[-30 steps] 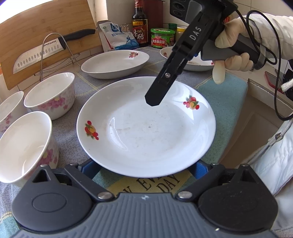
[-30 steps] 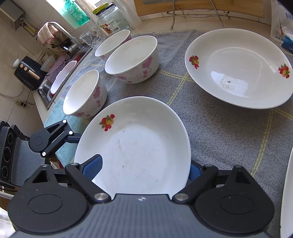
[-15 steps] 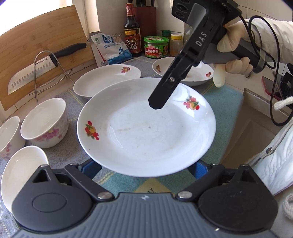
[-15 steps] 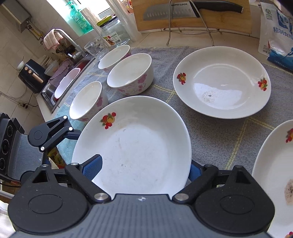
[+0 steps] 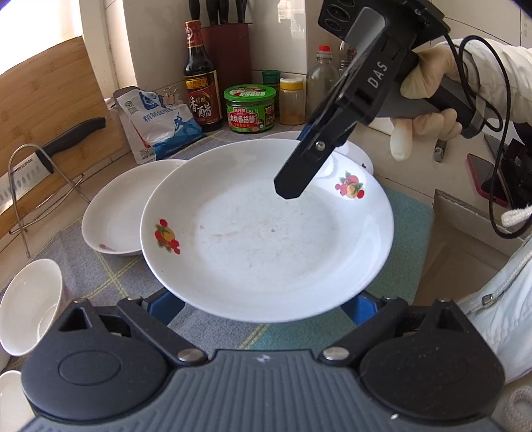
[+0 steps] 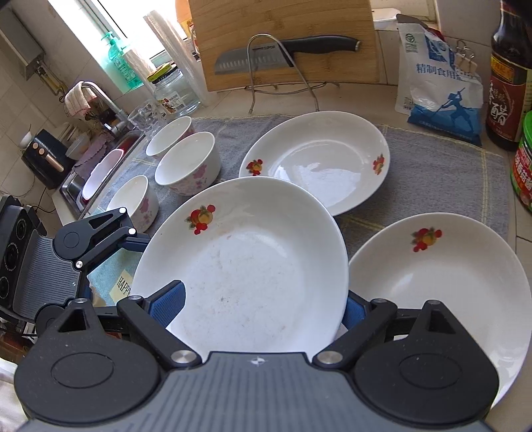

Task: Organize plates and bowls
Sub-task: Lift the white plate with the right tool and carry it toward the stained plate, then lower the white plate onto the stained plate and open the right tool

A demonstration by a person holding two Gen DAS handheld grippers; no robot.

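A white plate with fruit prints (image 5: 266, 239) hangs in the air over the grey mat (image 6: 432, 166), and both grippers carry it. My left gripper (image 5: 261, 304) is shut on its near rim, with the blue pads (image 5: 163, 305) at either side. My right gripper (image 6: 259, 309) grips the opposite rim; in the left wrist view its black finger (image 5: 299, 172) reaches in from the upper right. Two more fruit-print plates (image 6: 319, 159) (image 6: 439, 282) lie on the mat. Three pink-flowered bowls (image 6: 188, 162) stand in a row to the left.
At the back a cutting board (image 6: 286, 26) leans behind a knife (image 6: 286, 50) on a wire rack. A salt bag (image 6: 439, 86), a vinegar bottle (image 6: 505, 83) and a green-lidded jar (image 5: 249, 109) line the wall. The sink (image 6: 99, 172) lies at the far left.
The plate and both grippers have risen and travelled toward the back corner. The plate now overlaps the two other plates, and the bowls have dropped away to the left.
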